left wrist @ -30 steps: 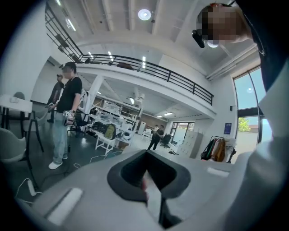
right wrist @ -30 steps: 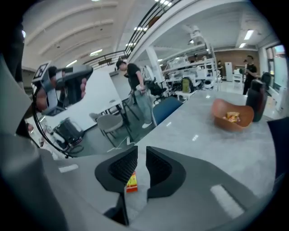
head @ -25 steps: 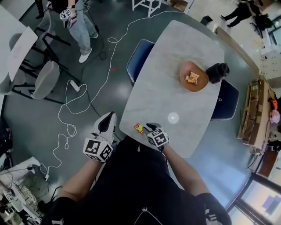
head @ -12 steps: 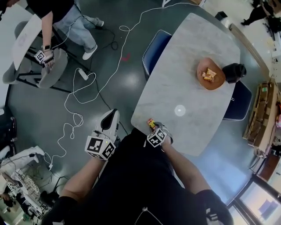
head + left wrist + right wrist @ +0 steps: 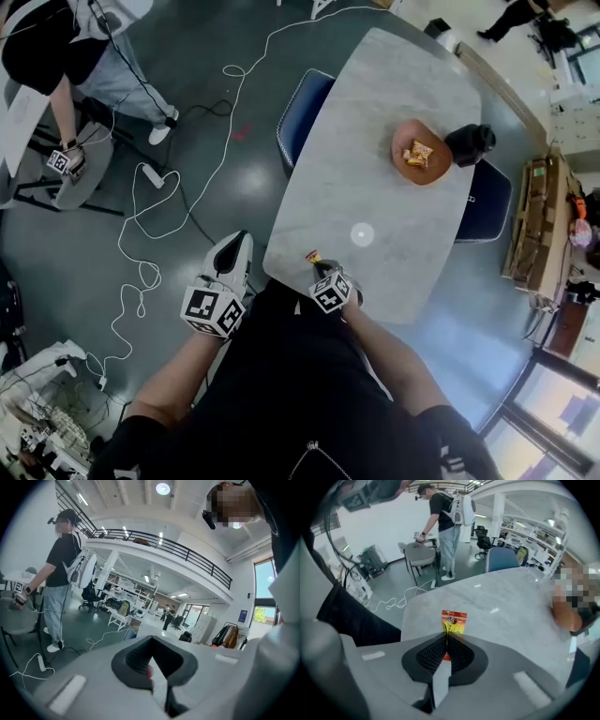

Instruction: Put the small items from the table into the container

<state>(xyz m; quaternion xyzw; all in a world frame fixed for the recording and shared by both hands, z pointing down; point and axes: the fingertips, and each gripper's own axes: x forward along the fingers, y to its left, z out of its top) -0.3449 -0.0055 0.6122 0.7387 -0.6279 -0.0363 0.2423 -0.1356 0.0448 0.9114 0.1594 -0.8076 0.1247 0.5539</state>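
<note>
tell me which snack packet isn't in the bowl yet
The red-and-yellow packet pinched in the right gripper at the near edge of the table; the other packets already lie in the orange bowl.

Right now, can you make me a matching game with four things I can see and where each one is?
Things:
1. candy packet
2. bowl
3. white cable
4. left gripper

Places:
A. lying on the floor
B. pinched in the right gripper's jaws
C. on the table, holding snacks
D. off the table's edge, jaws together, empty

Pairs: 1-B, 2-C, 3-A, 4-D
</note>
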